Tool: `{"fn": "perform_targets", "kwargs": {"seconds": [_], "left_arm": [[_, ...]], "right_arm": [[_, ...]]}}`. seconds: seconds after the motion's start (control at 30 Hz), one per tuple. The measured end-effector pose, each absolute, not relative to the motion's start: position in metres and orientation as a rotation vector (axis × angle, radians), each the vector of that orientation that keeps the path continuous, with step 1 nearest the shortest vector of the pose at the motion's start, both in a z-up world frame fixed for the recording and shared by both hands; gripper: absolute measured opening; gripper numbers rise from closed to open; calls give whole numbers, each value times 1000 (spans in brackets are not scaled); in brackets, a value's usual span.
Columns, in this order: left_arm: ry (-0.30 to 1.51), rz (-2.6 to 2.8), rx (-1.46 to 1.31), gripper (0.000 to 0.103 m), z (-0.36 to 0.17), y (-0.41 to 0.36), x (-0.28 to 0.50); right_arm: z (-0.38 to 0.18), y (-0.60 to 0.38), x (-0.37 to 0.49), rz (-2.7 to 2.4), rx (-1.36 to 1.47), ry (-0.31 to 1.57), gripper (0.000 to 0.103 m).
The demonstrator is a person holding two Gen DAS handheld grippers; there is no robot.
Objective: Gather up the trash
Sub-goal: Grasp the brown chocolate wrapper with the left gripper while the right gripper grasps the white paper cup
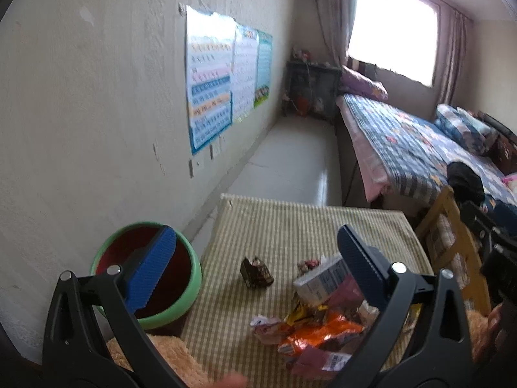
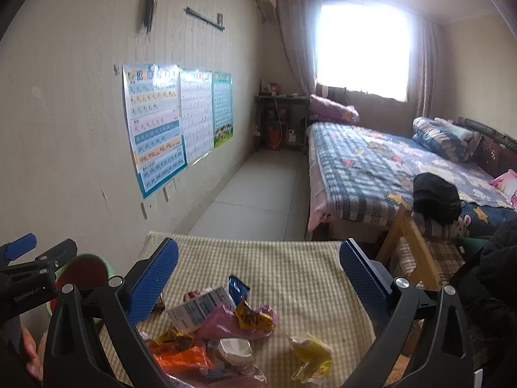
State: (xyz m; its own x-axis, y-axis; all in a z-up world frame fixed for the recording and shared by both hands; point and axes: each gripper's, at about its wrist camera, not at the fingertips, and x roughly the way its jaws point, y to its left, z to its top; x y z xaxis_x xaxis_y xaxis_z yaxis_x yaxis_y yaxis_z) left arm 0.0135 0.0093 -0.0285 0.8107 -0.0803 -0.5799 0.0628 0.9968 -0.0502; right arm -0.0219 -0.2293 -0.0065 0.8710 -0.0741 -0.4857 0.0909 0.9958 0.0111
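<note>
A pile of trash lies on a checked-cloth table [image 1: 290,226]: an orange wrapper [image 1: 320,333], a white carton [image 1: 318,281], a pink bag [image 2: 223,323], a yellow wrapper [image 2: 311,355] and a dark brown wrapper [image 1: 255,273] set apart. A green bin with a red inside [image 1: 145,274] stands left of the table. My left gripper [image 1: 255,268] is open and empty above the table, its left finger over the bin. My right gripper [image 2: 258,278] is open and empty above the pile. The bin also shows in the right wrist view [image 2: 85,273].
A wall with posters [image 2: 155,123] runs along the left. A bed [image 2: 387,168] and a wooden chair [image 2: 416,255] stand to the right of the table. Bare floor [image 2: 258,194] lies beyond the table's far edge. The left gripper's body [image 2: 29,268] shows in the right wrist view.
</note>
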Motion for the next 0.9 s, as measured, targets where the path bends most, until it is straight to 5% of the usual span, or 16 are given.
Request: {"fn": "perform_targets", "kwargs": {"seconds": [0.37, 0.9], "left_arm": [[909, -198, 108, 95, -154, 11, 73], [1159, -179, -33, 54, -246, -12, 174]], "right_arm": [[-82, -245, -23, -36, 71, 711, 96], [-151, -268, -5, 60, 276, 904, 92]]}}
